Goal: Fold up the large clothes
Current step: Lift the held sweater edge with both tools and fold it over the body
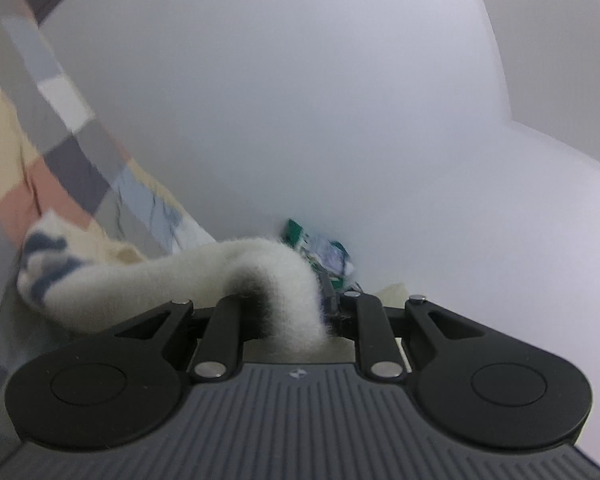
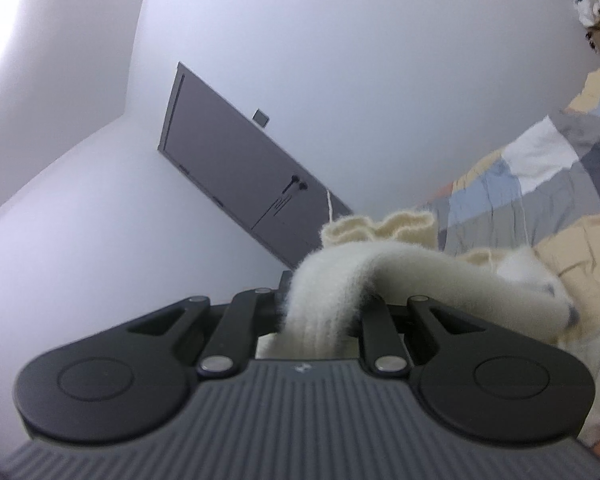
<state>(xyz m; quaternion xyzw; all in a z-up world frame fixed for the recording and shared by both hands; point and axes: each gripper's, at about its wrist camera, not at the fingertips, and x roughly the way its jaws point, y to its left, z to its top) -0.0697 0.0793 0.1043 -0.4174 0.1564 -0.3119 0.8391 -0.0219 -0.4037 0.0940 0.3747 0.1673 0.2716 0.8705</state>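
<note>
A fluffy cream knitted garment (image 1: pixel 204 276) with blue stripes at one end hangs lifted above the bed. My left gripper (image 1: pixel 296 300) is shut on a band of this cream fabric, which loops over the jaws and trails off to the left. My right gripper (image 2: pixel 324 300) is shut on another band of the cream garment (image 2: pixel 420 276), which stretches away to the right, with a ribbed edge (image 2: pixel 380 228) showing behind. The fingertips of both grippers are hidden under the cloth.
A patchwork quilt (image 1: pixel 60 152) in grey, beige, pink and blue covers the bed, also the quilt (image 2: pixel 540 184) at the right. A green-and-white pile of clothes (image 1: pixel 320 252) lies by the white wall (image 1: pixel 300 80). A grey door (image 2: pixel 236 176) stands in the right wrist view.
</note>
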